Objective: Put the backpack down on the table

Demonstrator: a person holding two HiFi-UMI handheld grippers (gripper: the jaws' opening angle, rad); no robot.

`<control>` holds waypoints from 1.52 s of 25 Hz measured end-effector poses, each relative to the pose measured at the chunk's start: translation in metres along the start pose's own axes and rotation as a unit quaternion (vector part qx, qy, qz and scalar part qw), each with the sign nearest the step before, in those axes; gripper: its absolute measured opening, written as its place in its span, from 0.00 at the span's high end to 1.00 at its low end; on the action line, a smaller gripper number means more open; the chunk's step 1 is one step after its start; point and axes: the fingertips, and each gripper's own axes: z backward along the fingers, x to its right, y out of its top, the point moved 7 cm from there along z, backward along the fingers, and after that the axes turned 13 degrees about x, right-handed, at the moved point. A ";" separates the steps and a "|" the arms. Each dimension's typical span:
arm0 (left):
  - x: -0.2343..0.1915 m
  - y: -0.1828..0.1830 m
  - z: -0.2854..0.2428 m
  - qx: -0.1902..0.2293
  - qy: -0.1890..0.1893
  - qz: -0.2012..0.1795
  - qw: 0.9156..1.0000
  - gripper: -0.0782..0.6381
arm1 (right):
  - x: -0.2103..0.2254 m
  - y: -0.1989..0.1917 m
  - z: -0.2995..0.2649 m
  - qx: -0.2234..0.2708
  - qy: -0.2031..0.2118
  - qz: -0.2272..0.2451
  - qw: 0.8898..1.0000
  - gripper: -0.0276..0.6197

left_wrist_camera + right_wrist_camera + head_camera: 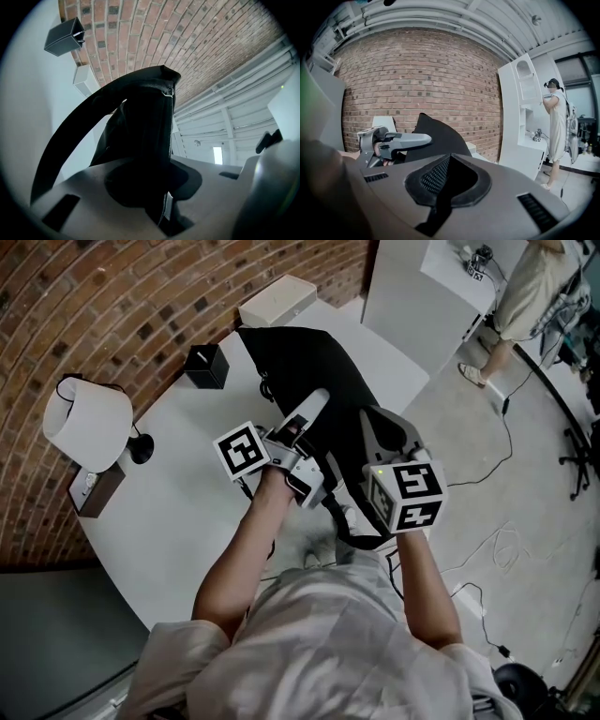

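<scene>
The black backpack [309, 395] hangs over the near right part of the white table [169, 512], held between both grippers. My left gripper [314, 409] is shut on a black strap [140, 122] that rises between its jaws and arches to the left. My right gripper [373, 420] sits to the right of the pack; black material [440, 197] fills the narrow gap between its jaws, so it is shut on the backpack too. A strap loop [356, 535] dangles below the hands. In the right gripper view the left gripper [393, 140] shows in front of the backpack's body [436, 136].
On the table stand a white lamp [89, 423], a small black box [206, 367] and a white box [277, 301] by the brick wall. A white cabinet [412, 296] stands past the table. A person [525, 292] and cables [497, 456] are on the floor at right.
</scene>
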 end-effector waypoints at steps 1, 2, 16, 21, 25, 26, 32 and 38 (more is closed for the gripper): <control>-0.003 0.002 -0.005 0.002 -0.001 0.000 1.000 0.78 | 0.004 -0.001 -0.003 0.001 0.002 0.000 1.000 0.95; -0.007 0.003 -0.010 0.004 -0.001 0.001 1.000 0.78 | 0.008 -0.001 -0.007 0.003 0.004 0.000 1.000 0.95; -0.058 0.024 -0.093 0.051 0.010 0.023 0.998 0.78 | 0.078 0.000 -0.086 -0.006 0.060 0.003 0.998 0.95; -0.071 0.030 -0.115 0.066 0.010 0.033 0.997 0.78 | 0.102 -0.002 -0.103 -0.010 0.069 0.000 0.998 0.95; -0.079 0.035 -0.131 0.078 0.010 0.034 0.996 0.78 | 0.112 -0.002 -0.116 -0.012 0.082 0.000 0.997 0.95; -0.081 0.036 -0.135 0.080 0.010 0.034 0.996 0.78 | 0.115 -0.002 -0.119 -0.012 0.085 0.001 0.996 0.95; -0.094 0.045 -0.151 0.094 0.009 0.036 0.995 0.78 | 0.128 -0.005 -0.134 -0.016 0.097 0.005 0.995 0.95; -0.105 0.058 -0.163 0.120 0.006 0.038 0.992 0.78 | 0.137 -0.009 -0.146 -0.020 0.107 0.007 0.994 0.95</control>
